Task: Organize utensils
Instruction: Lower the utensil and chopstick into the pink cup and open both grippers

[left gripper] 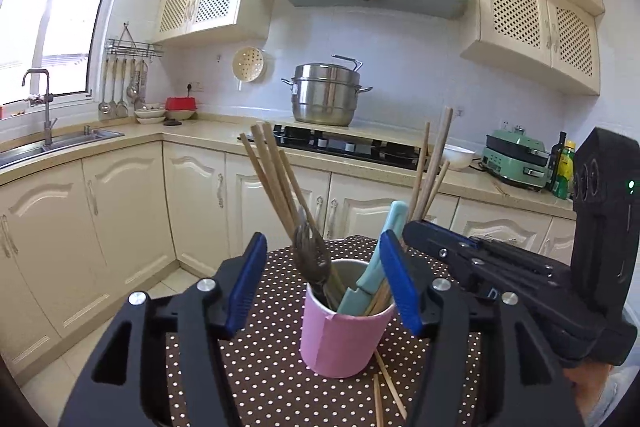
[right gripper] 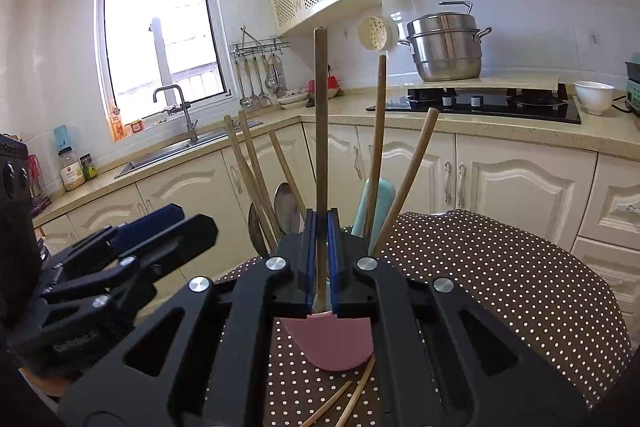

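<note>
A pink cup stands on the brown polka-dot tablecloth. It holds several wooden chopsticks, a metal fork and a pale teal-handled utensil. My left gripper is open, its blue pads to either side of the cup's rim and touching nothing. My right gripper is shut on one dark wooden chopstick, held upright over the cup. From the left wrist view the right gripper reaches in from the right. A spoon leans in the cup.
Loose chopsticks lie on the cloth in front of the cup. Behind the table run cream cabinets, a counter with a black hob, a steel steamer pot and a sink. A hand grips the right tool.
</note>
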{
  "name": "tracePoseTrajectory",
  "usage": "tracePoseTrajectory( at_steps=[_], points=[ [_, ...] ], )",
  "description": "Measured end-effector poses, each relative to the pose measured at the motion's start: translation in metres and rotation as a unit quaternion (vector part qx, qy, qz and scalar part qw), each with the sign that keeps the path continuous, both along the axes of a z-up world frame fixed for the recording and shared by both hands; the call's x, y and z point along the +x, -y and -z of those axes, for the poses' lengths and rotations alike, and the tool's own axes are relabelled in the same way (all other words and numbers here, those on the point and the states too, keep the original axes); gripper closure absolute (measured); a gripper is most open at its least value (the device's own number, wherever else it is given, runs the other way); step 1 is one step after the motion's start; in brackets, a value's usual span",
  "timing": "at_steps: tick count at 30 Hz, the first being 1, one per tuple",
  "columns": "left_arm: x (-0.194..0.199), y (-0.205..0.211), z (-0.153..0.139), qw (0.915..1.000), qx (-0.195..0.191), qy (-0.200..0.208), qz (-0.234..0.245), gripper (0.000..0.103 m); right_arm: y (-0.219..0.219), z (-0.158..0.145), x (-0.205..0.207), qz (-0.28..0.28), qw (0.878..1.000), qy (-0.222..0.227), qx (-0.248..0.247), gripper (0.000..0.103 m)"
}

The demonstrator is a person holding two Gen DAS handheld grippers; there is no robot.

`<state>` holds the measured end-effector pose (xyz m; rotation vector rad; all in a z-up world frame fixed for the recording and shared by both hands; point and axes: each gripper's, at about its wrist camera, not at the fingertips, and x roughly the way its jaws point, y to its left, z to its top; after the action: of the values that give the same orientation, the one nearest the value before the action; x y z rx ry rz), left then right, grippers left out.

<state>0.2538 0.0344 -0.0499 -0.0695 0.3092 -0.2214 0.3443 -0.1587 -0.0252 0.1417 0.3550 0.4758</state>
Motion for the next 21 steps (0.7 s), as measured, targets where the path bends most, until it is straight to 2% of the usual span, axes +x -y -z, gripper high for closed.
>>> tracePoseTrajectory(
  at_steps=[5,10,18,19,20,21],
  points=[
    [-0.010,-0.005,-0.005,0.9996,0.011,-0.001,-0.026,0.041,-0.004,0.004,-0.002,0.004,1.000,-0.008,-0.008,0.097],
    [-0.017,-0.011,-0.007,0.9967,0.030,-0.006,-0.075,0.041,-0.006,0.004,-0.006,0.010,1.000,-0.012,-0.009,0.097],
    [-0.033,-0.016,-0.013,0.9954,0.042,-0.010,-0.086,0.037,-0.015,-0.001,-0.016,0.017,1.000,-0.014,-0.013,0.094],
    [-0.035,-0.018,-0.014,0.9953,0.040,-0.011,-0.088,0.037,-0.016,-0.003,-0.018,0.018,1.000,-0.011,-0.014,0.087],
    [-0.036,-0.019,-0.015,0.9952,0.037,-0.012,-0.089,0.036,-0.016,-0.004,-0.019,0.018,1.000,-0.011,-0.012,0.071],
    [-0.038,-0.021,-0.016,0.9953,0.034,-0.014,-0.089,0.036,-0.016,-0.005,-0.022,0.016,1.000,-0.008,-0.010,0.060]
  ],
)
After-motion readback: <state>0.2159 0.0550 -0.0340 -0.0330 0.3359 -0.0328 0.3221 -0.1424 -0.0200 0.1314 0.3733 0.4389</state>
